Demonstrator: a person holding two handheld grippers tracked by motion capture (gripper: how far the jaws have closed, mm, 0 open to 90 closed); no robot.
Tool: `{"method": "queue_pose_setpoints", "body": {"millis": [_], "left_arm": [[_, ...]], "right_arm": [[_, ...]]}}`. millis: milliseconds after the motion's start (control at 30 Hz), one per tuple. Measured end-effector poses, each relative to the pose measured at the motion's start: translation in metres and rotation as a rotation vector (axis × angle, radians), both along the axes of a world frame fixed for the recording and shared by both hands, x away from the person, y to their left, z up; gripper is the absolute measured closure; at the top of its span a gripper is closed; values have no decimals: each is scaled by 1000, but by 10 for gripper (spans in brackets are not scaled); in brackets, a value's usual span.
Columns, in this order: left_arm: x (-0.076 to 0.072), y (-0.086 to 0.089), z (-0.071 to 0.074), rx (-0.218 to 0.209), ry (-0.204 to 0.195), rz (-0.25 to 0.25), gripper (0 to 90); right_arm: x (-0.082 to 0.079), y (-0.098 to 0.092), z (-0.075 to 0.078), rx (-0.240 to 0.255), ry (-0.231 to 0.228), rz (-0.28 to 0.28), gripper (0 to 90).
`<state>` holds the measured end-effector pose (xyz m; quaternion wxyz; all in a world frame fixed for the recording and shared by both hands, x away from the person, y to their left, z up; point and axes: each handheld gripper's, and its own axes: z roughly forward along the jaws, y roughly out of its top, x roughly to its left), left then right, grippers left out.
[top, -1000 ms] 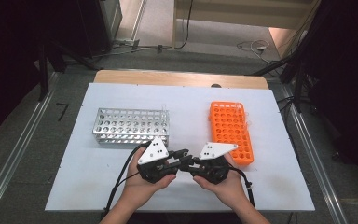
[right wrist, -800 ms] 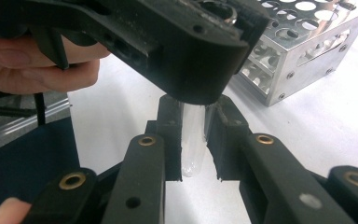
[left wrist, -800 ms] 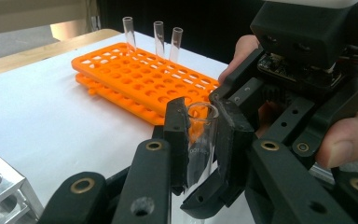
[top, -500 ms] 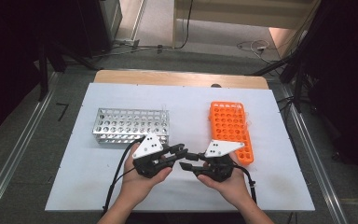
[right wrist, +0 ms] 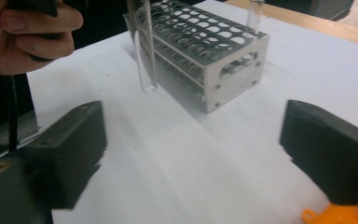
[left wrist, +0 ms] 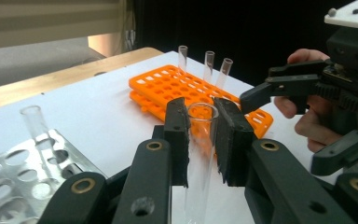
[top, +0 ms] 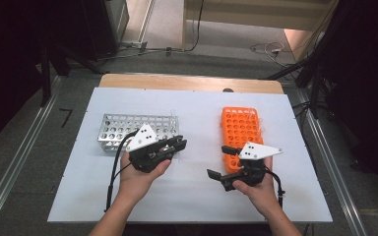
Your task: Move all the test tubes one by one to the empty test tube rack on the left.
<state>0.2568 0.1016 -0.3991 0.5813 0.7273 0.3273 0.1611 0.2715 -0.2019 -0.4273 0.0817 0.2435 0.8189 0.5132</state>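
Two racks sit well apart on my white table [top: 192,196], with bare surface between them and toward the near edge. My left gripper [left wrist: 200,135] clamps a clear test tube [left wrist: 199,154] upright above that gap, just beside the metal rack [top: 138,129], which holds one tube. My right gripper [top: 221,162] has just been opening; its jaws stand wide with nothing between them, beside the orange rack [left wrist: 186,91] carrying three tubes.

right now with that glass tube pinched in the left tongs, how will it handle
The glass tube looks thin-walled, so it probably cracks if squeezed hard. Its smooth sides may slip between the left tongs. Being round, it would likely roll if laid on the table.
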Motion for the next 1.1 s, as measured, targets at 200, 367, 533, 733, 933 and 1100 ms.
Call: {"method": "queue_pose_setpoints", "body": {"millis": [200, 367, 533, 733, 933, 1100], "left_arm": [[12, 12, 6, -1, -7, 25, 756], [22, 22, 12, 2, -12, 56, 756], [33, 30, 18, -2, -14, 81, 756], [47, 34, 20, 3, -20, 113, 756], [62, 37, 18, 3, -25, 157, 756], [75, 40, 14, -7, -15, 183, 756]], "right_arm": [[0, -22, -1, 18, -3, -42, 0], [-4, -42, -4, 1, -11, -71, 0], [-8, -60, -4, -1, -8, -106, 0], [-13, -80, -6, -2, -7, -139, 0], [-17, -97, -8, 0, 5, -171, 0], [-18, -107, -9, 5, 5, -192, 0]]}}
